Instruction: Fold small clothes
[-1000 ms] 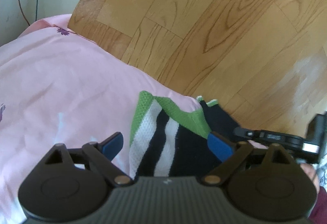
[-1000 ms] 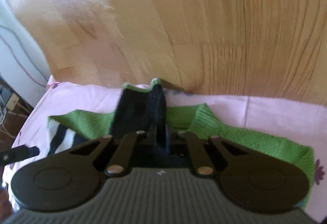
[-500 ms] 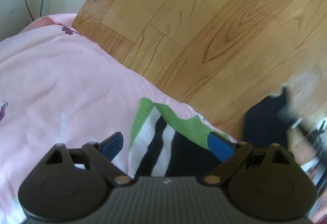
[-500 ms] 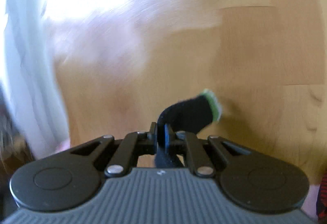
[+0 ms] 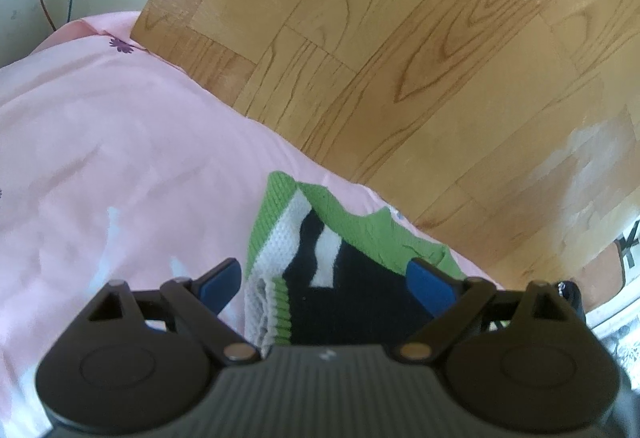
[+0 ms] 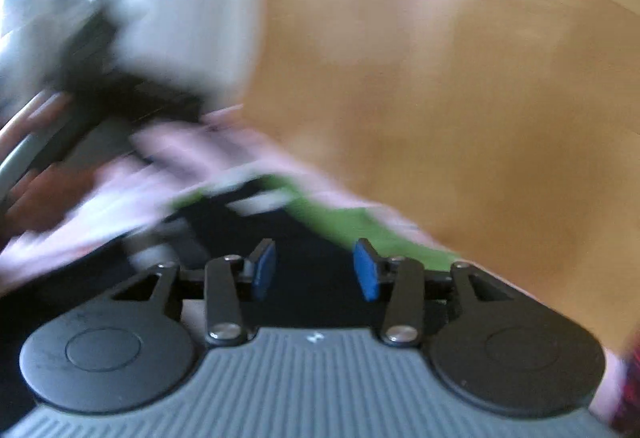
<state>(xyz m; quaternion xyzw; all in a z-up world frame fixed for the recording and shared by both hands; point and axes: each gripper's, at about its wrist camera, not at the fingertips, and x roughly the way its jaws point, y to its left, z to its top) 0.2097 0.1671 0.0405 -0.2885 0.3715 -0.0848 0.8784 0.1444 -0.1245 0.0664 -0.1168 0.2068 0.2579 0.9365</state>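
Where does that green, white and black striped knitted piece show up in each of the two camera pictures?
Left wrist view: the striped garment lies low in the middle, between the open fingers of the left hand-held gripper.
Right wrist view: the same garment, badly blurred, runs across the middle just above the right hand-held gripper.
Shared landmark: the pink sheet under it, meeting the wooden floor.
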